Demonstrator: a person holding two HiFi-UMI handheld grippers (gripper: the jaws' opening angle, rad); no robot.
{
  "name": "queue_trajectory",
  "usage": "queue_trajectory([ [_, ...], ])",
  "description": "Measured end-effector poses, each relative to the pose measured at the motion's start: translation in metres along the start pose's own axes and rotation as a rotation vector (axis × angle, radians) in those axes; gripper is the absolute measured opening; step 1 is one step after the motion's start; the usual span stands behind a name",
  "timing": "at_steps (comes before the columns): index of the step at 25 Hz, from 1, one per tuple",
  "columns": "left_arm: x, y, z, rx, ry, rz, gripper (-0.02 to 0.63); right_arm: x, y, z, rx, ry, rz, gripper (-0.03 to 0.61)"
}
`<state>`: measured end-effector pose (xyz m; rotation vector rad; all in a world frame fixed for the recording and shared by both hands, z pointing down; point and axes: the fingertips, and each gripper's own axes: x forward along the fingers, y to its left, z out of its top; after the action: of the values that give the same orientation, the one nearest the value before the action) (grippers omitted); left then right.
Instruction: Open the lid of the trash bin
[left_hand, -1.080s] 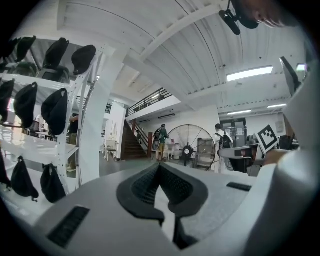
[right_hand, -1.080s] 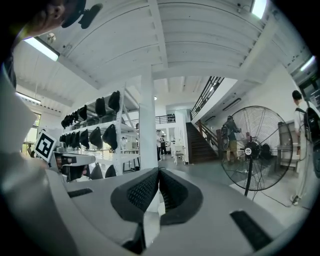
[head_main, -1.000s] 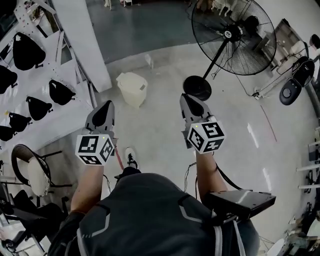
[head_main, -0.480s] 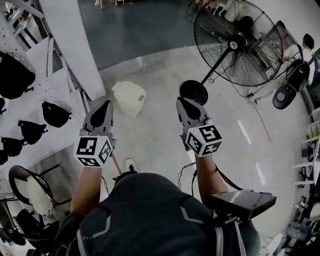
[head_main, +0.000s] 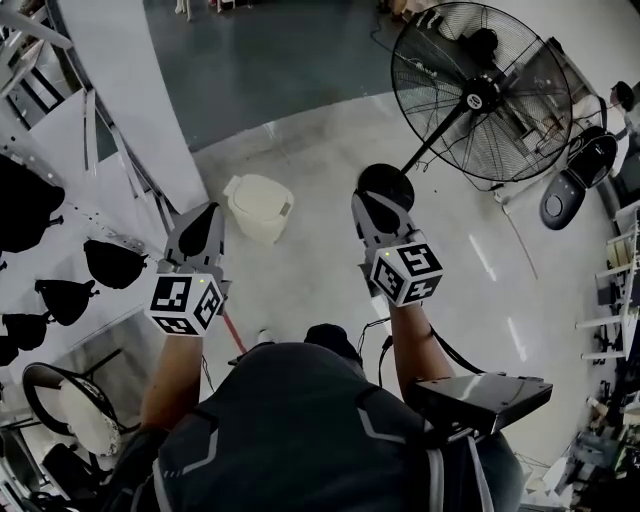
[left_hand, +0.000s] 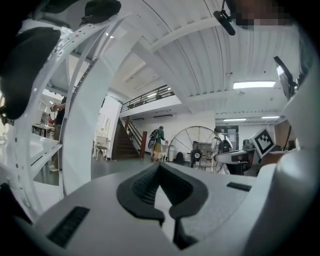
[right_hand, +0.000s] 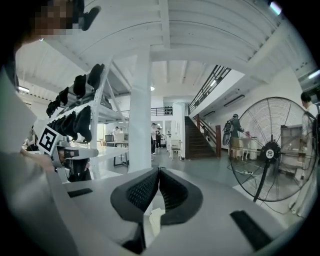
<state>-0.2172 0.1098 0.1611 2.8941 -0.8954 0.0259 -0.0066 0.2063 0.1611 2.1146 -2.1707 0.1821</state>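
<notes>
Standing on the floor (head_main: 320, 275), cream trash bin (head_main: 256, 215) with lid (head_main: 262, 193) down, near the left gripper (head_main: 203, 228), right gripper (head_main: 377, 215) further off, both with jaws pressed together, tips touching, pedestal fan (head_main: 480, 90) beyond.

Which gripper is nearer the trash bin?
Left. The left gripper shows just left of the trash bin in the head view; the right gripper is farther off, over the fan base.

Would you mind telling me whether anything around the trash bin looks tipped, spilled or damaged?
Nothing stands out. The trash bin stands upright on the floor with its lid shut and no spill around it, and the fan stands on its base. The left gripper and right gripper hang above the floor, jaws together, holding nothing.
</notes>
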Motion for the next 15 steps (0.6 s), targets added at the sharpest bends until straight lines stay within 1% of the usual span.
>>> queue_trajectory([
  [3, 0.014, 0.007, 0.001, -0.001, 0.006, 0.002, 0.005, 0.019, -0.009, 0.005, -0.005, 0.005, 0.015, 0.026],
  [6, 0.032, 0.017, -0.003, 0.017, 0.008, 0.015, 0.005, 0.046, -0.019, 0.005, -0.006, -0.005, 0.038, 0.026],
  [9, 0.049, 0.029, -0.006, 0.056, 0.01, 0.07, 0.005, 0.078, -0.032, 0.004, 0.009, -0.012, 0.072, 0.026],
  [10, 0.055, 0.031, -0.006, 0.058, 0.011, 0.089, 0.005, 0.087, -0.038, 0.006, 0.014, -0.016, 0.087, 0.026],
  [13, 0.081, 0.034, 0.0, 0.021, -0.004, 0.114, 0.005, 0.111, -0.059, 0.013, -0.01, -0.021, 0.125, 0.026],
  [15, 0.101, 0.04, 0.005, 0.02, -0.007, 0.14, 0.005, 0.13, -0.074, 0.017, -0.014, -0.019, 0.144, 0.026],
])
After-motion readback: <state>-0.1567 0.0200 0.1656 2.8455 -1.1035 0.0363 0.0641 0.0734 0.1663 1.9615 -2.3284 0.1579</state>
